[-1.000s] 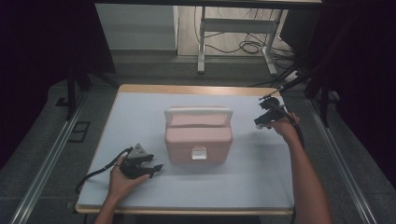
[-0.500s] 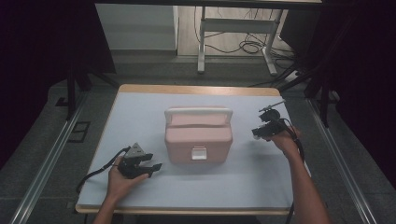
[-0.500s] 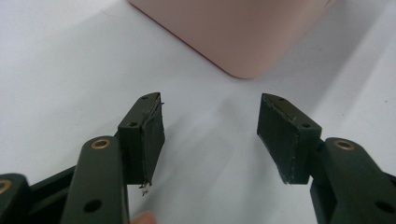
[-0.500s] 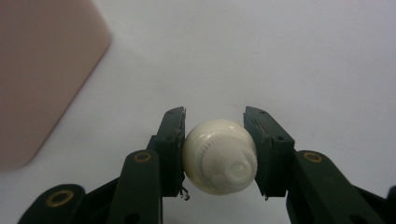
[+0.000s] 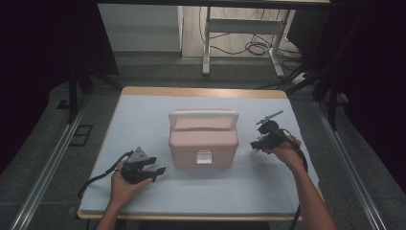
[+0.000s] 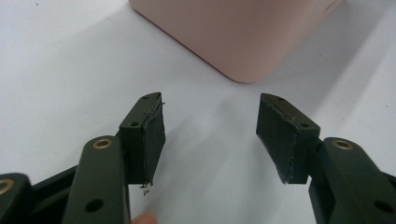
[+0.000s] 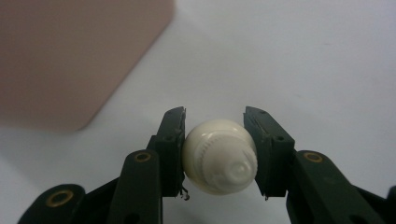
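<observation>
Altogether, 1 pink case (image 5: 203, 141), 1 white bottle (image 7: 219, 156) clamped in right tongs (image 7: 214, 140), left tongs (image 6: 210, 128) wide.

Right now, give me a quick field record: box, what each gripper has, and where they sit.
box: pink box, middle of the white table, white handle on top, lid down
latch: white latch on the near face
left gripper: left gripper open, nothing between the jaws, pointed at a box corner, apart from it
right gripper: right gripper shut on a white round cap
right position: beside the box's right side, not touching
</observation>
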Demonstrator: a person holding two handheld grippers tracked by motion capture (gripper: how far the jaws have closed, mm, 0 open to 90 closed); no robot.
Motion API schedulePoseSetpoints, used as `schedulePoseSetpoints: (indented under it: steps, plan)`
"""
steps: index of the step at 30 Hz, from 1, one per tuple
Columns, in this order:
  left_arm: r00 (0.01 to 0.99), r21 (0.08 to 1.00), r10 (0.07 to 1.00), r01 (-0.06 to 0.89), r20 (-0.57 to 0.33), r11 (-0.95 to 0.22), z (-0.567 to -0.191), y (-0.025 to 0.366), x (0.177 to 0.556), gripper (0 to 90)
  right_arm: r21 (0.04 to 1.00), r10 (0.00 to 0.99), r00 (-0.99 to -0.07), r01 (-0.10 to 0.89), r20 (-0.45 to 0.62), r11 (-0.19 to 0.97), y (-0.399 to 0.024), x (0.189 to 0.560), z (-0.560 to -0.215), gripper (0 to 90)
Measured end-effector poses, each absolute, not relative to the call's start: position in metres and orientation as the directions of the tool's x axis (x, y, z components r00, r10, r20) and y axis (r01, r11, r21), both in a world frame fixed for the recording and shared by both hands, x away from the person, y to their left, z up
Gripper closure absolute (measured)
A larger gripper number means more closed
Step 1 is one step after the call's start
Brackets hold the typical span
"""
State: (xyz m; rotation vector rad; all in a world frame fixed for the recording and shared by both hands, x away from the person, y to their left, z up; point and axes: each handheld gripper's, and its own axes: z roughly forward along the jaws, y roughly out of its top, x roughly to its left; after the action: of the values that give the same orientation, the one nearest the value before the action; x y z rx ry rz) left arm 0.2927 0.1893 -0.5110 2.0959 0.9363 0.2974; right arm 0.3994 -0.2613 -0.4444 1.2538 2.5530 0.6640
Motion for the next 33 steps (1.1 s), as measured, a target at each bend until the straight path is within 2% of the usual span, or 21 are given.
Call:
schedulePoseSetpoints:
  steps: [17, 33]
  plan:
    - [0.701, 0.743, 0.705, 0.526, -0.105, -0.412, -0.513, 0.185, 0.292, 41.7, 0.446, 0.725, -0.689, 0.654, 0.017, 0.611, -0.237, 0.381, -0.469, 59.8]
    - [0.702, 0.737, 0.705, 0.528, -0.101, -0.421, -0.514, 0.183, 0.292, 41.6, 0.453, 0.704, -0.71, 0.632, 0.012, 0.629, -0.231, 0.379, -0.471, 58.9]
